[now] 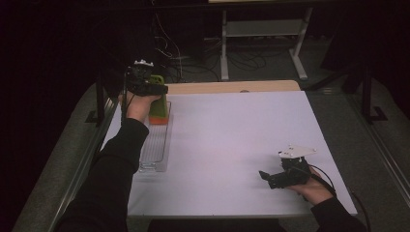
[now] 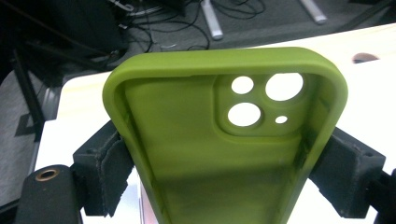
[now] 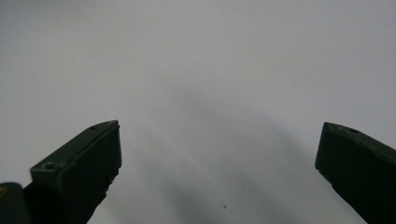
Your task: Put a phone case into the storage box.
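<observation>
Where the white tabletop (image 1: 232,145) fills the middle of the high view, it lies matte and bare across most of its width, with a pale wooden strip (image 1: 232,87) along its far edge.

Item: clear plastic tray (image 1: 155,145), long and narrow, ribbed, set lengthwise near the table's left edge.

Item: green phone case (image 2: 219,140), soft-looking, hollow side toward the left gripper view's camera, four round camera holes at its upper right. It is held upright over the far end of the tray; an orange piece (image 1: 158,119) shows just under it in the high view, and whether the two touch cannot be told.

Item: left gripper (image 1: 145,83), black, pads clamped on the case's two long sides.

Item: right gripper (image 1: 270,178), black with a grey three-cornered plate, low over the near right part of the table, jaws spread wide with bare white surface between them.

Room: dark. Grey floor on both sides of the table; beyond the far edge, loose cables (image 1: 169,43) and a white metal stand (image 1: 263,34).
</observation>
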The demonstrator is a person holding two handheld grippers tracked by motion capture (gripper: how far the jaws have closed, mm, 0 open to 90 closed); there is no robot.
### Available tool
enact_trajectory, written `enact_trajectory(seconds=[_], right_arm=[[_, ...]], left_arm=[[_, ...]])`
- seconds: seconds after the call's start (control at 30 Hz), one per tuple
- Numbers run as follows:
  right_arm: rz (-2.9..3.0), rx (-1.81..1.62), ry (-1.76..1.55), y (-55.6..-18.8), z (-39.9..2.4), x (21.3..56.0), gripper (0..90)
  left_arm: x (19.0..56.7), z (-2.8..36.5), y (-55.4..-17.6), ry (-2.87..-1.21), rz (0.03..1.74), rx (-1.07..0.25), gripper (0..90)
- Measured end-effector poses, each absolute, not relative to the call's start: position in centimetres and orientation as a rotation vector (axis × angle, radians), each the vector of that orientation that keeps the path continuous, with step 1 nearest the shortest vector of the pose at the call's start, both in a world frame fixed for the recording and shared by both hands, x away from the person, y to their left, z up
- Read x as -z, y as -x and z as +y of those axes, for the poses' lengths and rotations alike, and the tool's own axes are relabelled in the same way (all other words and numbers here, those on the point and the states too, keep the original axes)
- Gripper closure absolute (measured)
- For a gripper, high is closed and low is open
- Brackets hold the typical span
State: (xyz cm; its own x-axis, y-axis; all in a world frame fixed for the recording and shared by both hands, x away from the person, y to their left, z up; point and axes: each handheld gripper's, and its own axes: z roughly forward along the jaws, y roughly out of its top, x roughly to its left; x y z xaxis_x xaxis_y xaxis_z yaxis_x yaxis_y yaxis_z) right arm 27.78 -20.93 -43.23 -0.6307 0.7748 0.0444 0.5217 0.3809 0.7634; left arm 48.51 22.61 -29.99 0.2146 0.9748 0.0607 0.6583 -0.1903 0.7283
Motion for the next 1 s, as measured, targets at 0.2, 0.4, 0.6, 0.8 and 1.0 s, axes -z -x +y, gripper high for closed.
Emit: enact_trajectory(seconds=[0.2, 0.4, 0.6, 0.8, 1.0], right_arm=[[2.325, -1.114, -1.126, -27.7, -20.9, 43.1, 0.0], [2.323, -1.117, -1.119, -27.7, -20.9, 43.0, 0.0], [2.322, -1.119, -1.115, -27.7, -20.9, 43.0, 0.0], [2.326, -1.117, -1.127, -27.7, -20.9, 43.0, 0.0], [2.325, -1.120, -1.130, -27.6, -20.9, 42.9, 0.0]], left_arm=[[31.1, 22.5, -49.3, -1.914, 1.592, -0.767, 15.0], [32.8, 22.9, -49.8, -1.877, 1.665, -0.760, 14.9], [34.3, 23.0, -49.9, -1.855, 1.686, -0.772, 14.6], [35.5, 22.9, -49.9, -1.862, 1.693, -0.781, 14.2], [36.3, 22.9, -50.1, -1.877, 1.710, -0.807, 10.9]])
